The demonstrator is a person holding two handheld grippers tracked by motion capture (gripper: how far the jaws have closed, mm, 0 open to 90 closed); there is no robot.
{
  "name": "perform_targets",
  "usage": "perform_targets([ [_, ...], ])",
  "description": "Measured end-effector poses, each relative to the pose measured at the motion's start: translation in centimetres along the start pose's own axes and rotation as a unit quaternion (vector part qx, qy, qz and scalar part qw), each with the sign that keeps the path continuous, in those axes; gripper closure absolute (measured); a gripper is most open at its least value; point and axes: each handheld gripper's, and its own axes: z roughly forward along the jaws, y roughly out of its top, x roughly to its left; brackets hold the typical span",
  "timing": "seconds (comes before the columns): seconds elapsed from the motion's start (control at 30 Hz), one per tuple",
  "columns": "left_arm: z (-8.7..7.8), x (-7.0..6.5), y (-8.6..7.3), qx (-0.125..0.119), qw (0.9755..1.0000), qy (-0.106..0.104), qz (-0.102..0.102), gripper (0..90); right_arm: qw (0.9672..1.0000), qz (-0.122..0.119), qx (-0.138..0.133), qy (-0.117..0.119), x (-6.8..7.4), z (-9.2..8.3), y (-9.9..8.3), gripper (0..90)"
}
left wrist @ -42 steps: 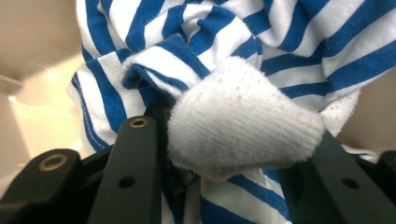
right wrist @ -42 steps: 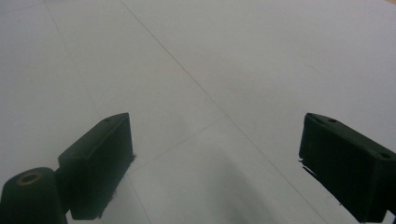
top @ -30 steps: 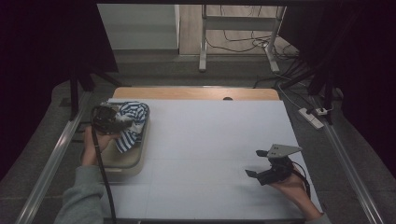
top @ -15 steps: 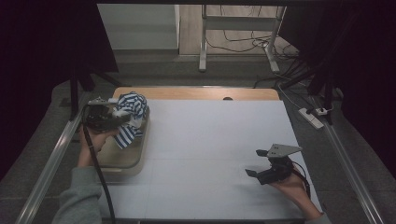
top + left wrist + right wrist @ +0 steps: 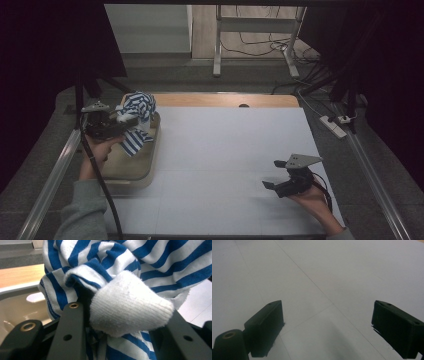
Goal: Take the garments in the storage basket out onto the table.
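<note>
The crumpled blue-and-white striped cotton garment [image 5: 136,117] sits at the frame's upper left, above the beige plastic tray [image 5: 131,170]; your left tongs [image 5: 119,121] grip it. At lower right, your right tongs [image 5: 272,175] gape wide over the white tabletop [image 5: 225,150].

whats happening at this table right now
A person works with a claw in each hand. The left claw is shut on a bunched blue-and-white striped cloth garment and holds it just above the beige plastic tray at the table's left edge. The right claw rests open on the white tabletop, with nothing between its jaws.
</note>
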Motion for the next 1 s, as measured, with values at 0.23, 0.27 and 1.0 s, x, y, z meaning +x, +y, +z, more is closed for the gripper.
perform_targets([
  [0.23, -0.9, -0.1, 0.2, -0.030, 0.9994, -0.015, -0.009, 60.3, 1.0000, 0.000, 0.000, -0.001, 0.0, 0.0, 0.0, 10.3],
  [0.27, -0.9, -0.1, 0.2, -0.032, 0.9993, -0.015, -0.009, 60.3, 1.0000, -0.001, 0.002, -0.001, 0.0, 0.0, 0.0, 10.3],
  [1.0, -2.4, -1.0, 0.7, -0.076, 0.9961, -0.043, -0.006, 60.2, 1.0000, -0.002, 0.004, -0.006, 0.0, 0.0, 0.0, 10.3],
])
